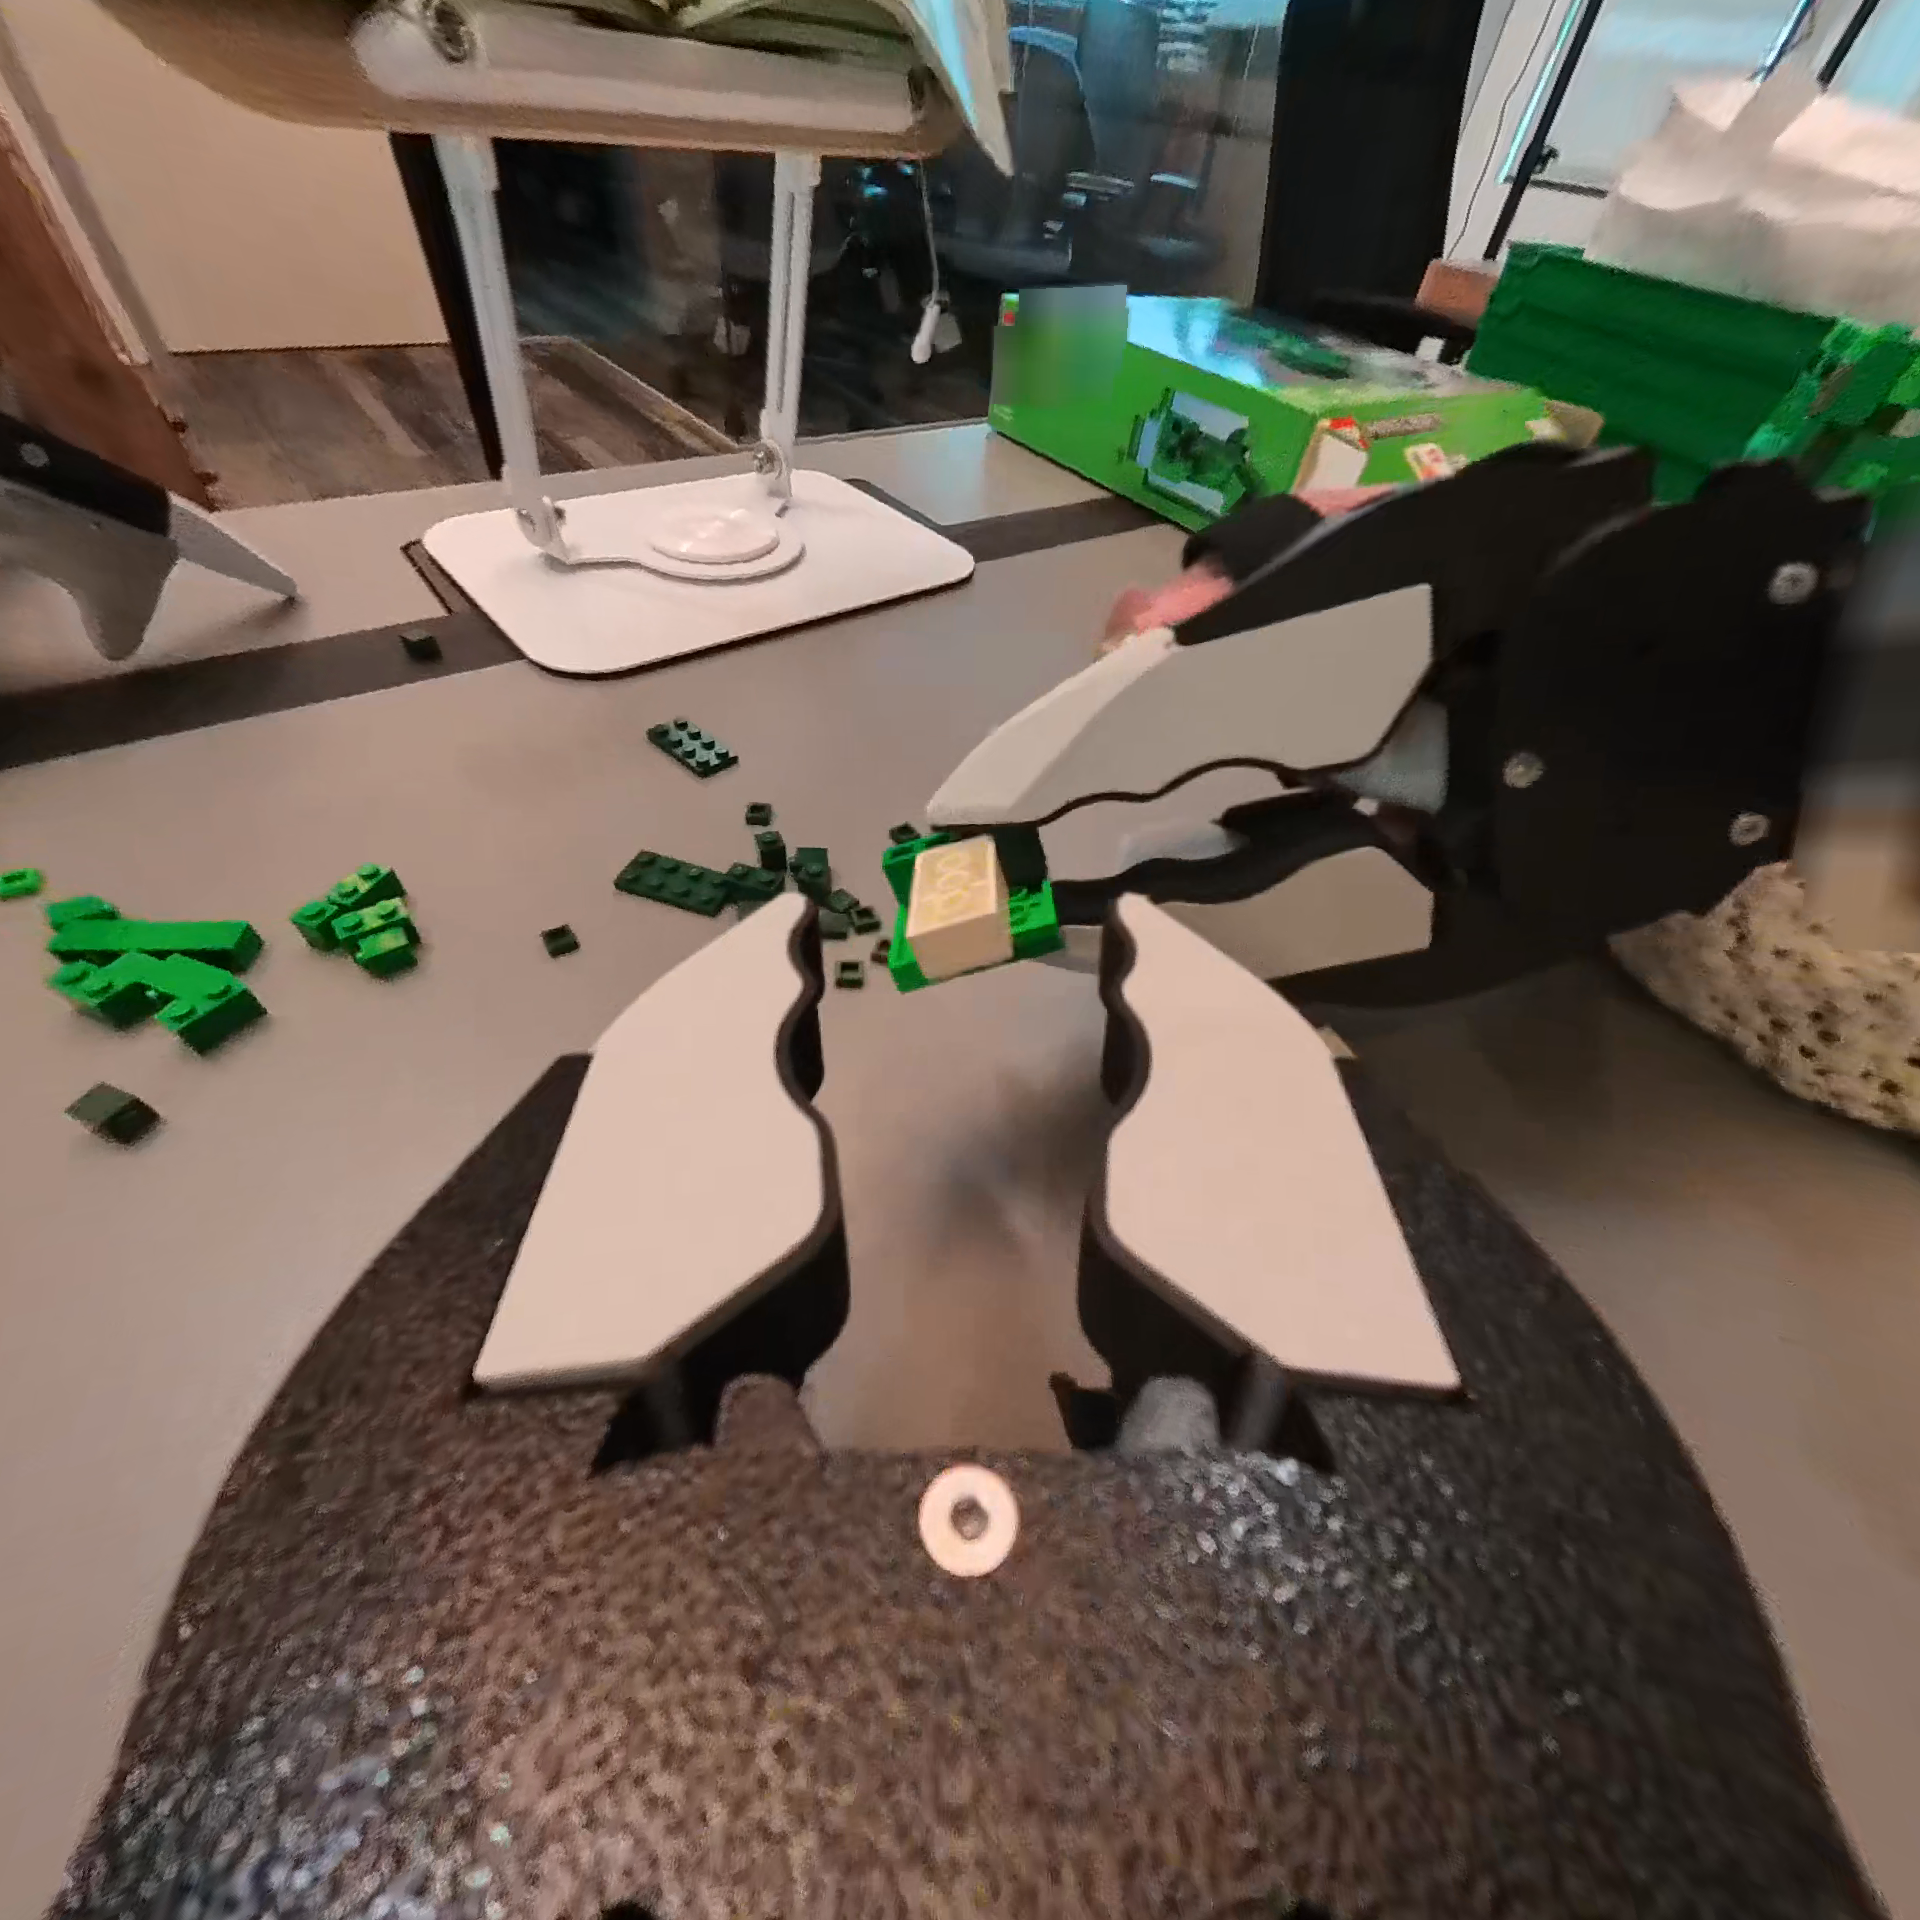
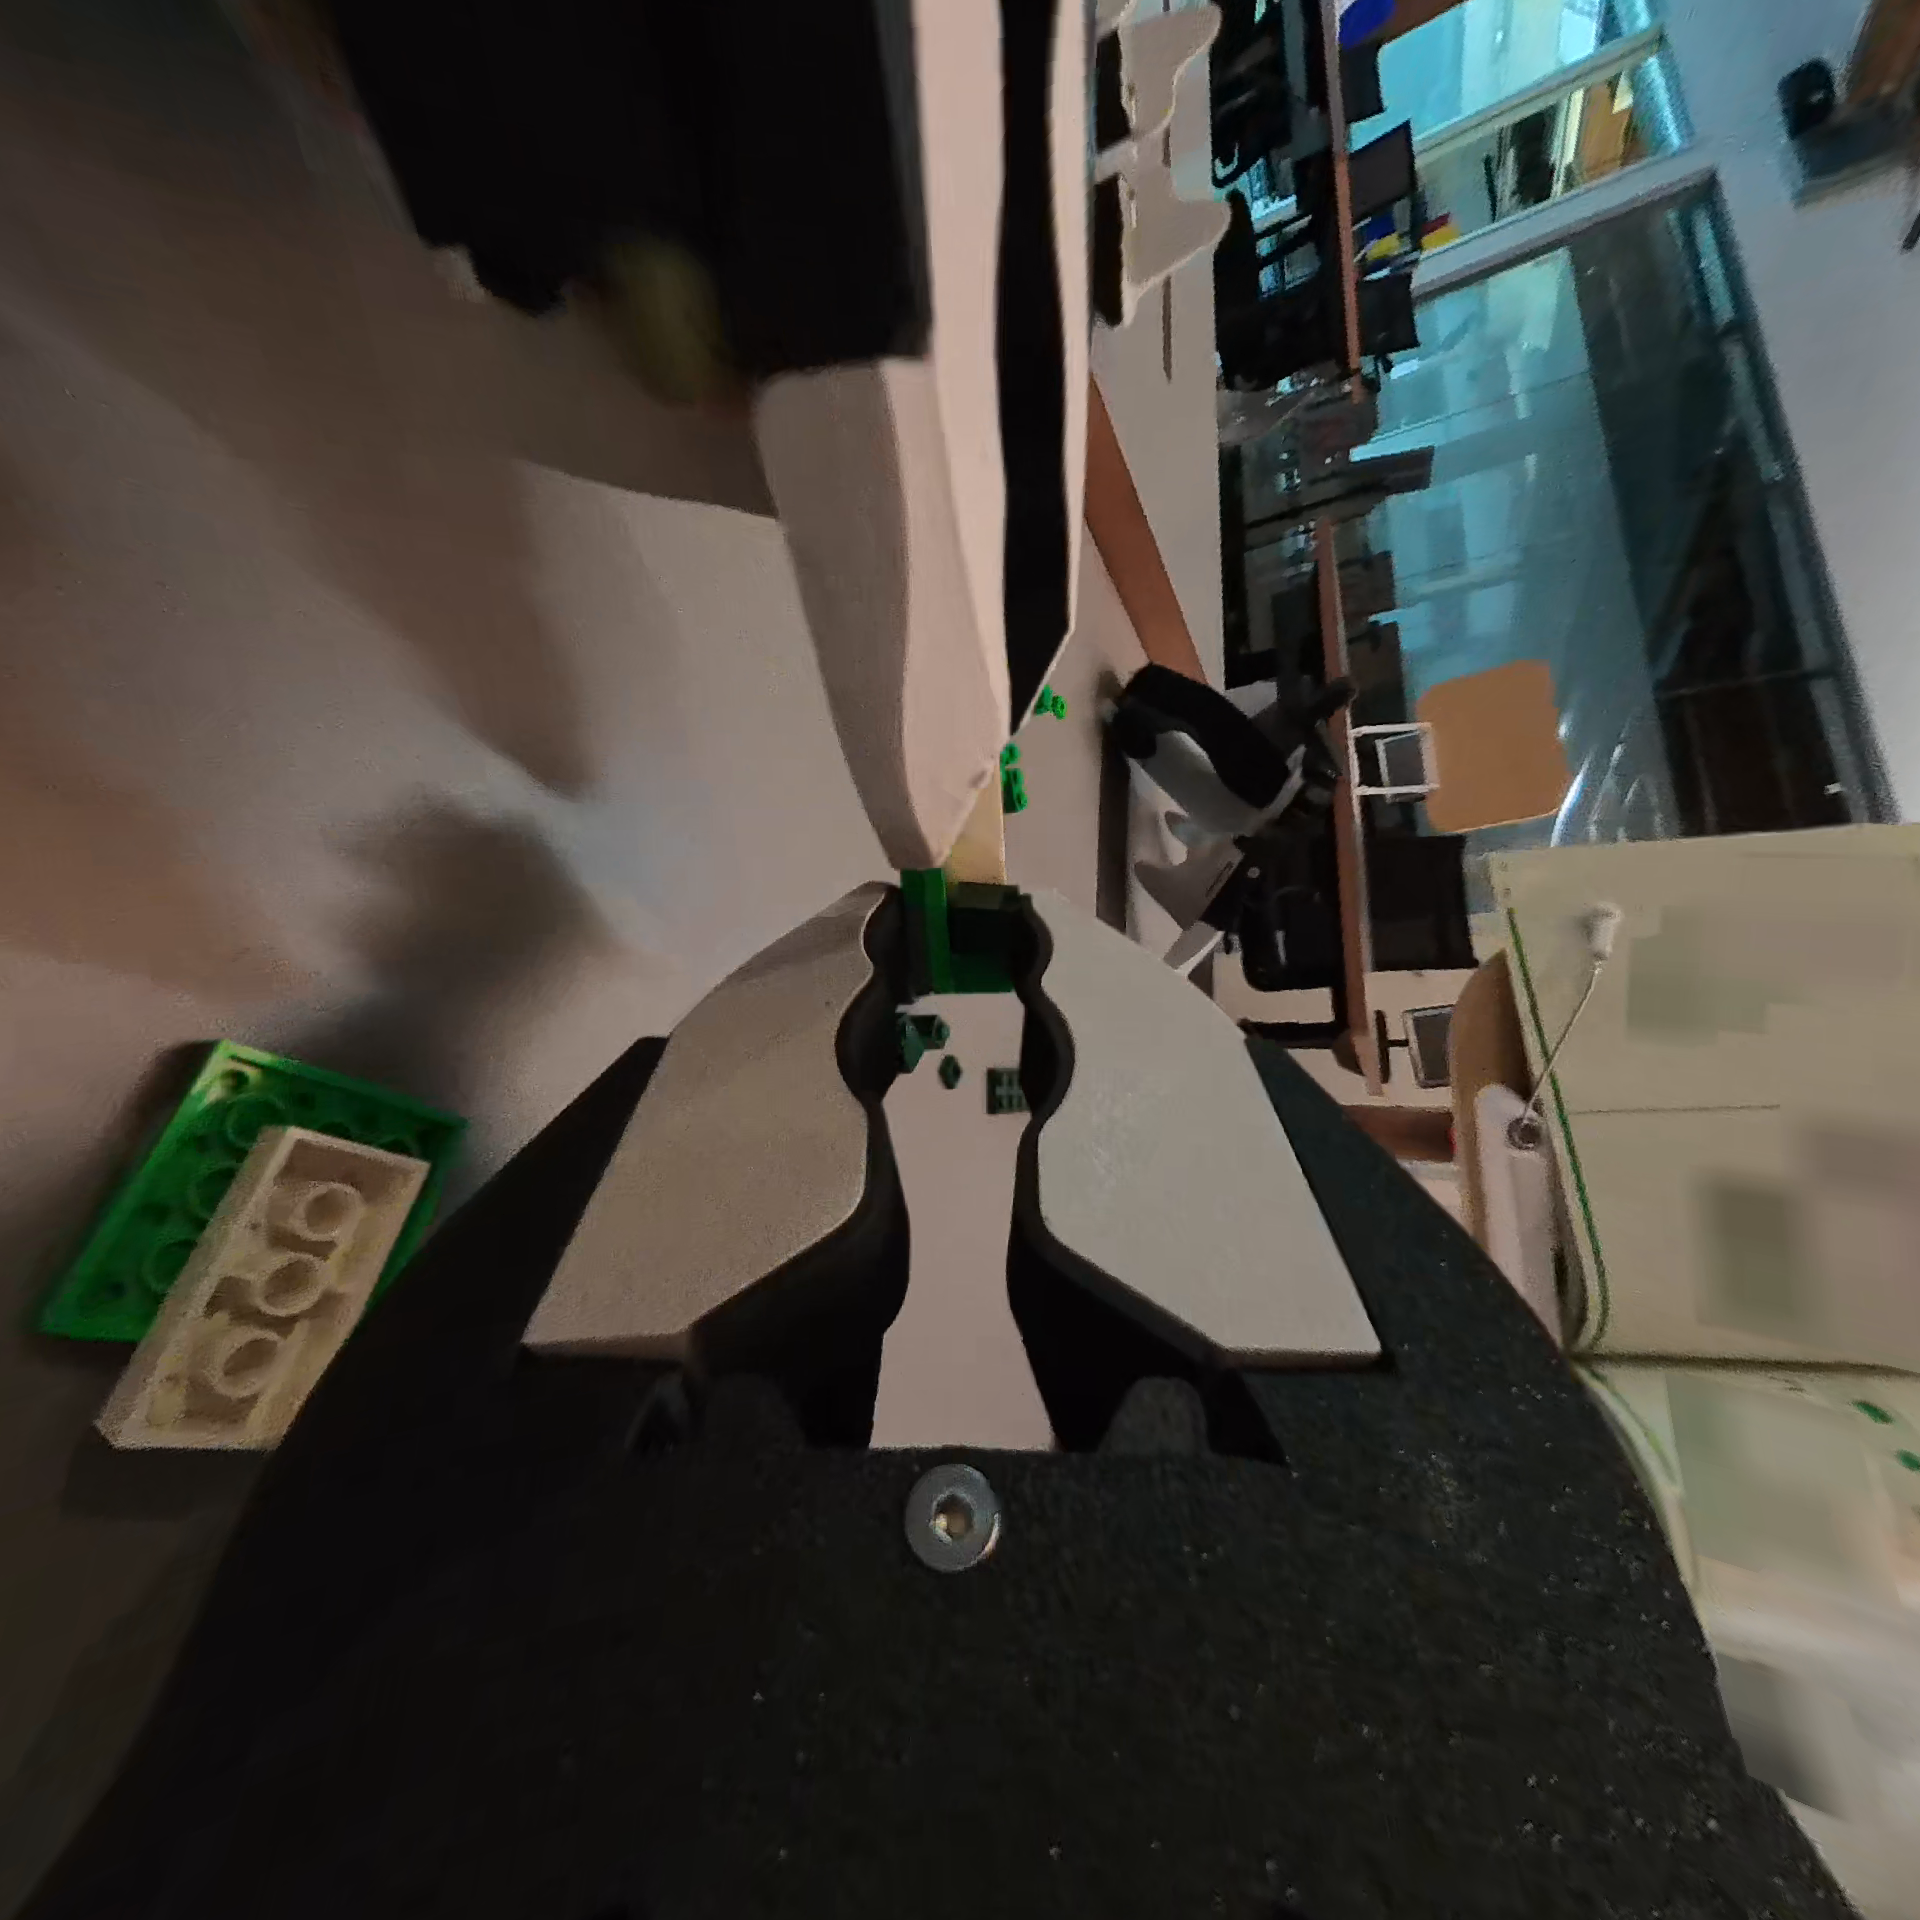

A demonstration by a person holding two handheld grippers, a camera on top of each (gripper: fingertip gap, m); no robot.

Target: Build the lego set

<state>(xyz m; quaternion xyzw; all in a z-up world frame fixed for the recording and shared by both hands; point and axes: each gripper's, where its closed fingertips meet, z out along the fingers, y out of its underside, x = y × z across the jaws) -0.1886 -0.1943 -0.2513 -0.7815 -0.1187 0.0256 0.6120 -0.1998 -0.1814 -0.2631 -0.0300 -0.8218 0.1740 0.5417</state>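
Left gripper point(image 1: 961, 940) sits nearest in the left wrist view: jaws spread, nothing between them, tips just short of the sub-assembly point(image 1: 971, 920). My read: it's parked open to take over or brace the piece, not to press yet.

Right gripper point(image 1: 997, 883) comes in from the right, rolled on its side, jaws pinching the sub-assembly clear of the bench point(image 1: 416, 1195). Piece is a bright green plate with a cream brick on it and something dark behind, tilted so the hollow underside of the cream brick faces the left camera. Likely held that way to expose a face for the next part; can't confirm which.

Beyond it on the bench: dark green small parts point(image 1: 769, 883) close behind, bright green bricks point(image 1: 156, 971) off to the left, both well apart from the held piece. Farther back, a white stand base point(image 1: 707, 571) and a green set box point(image 1: 1278, 416).

Right wrist view adds: right gripper's point(image 2: 961, 935) own jaws closed on the green edge at the very tips, so grip looks shallow, slip risk. It also shows a second green plate with cream brick point(image 2: 244, 1236) at lower left, underside up; can't tell what it rests on. Left view misses that one entirely.
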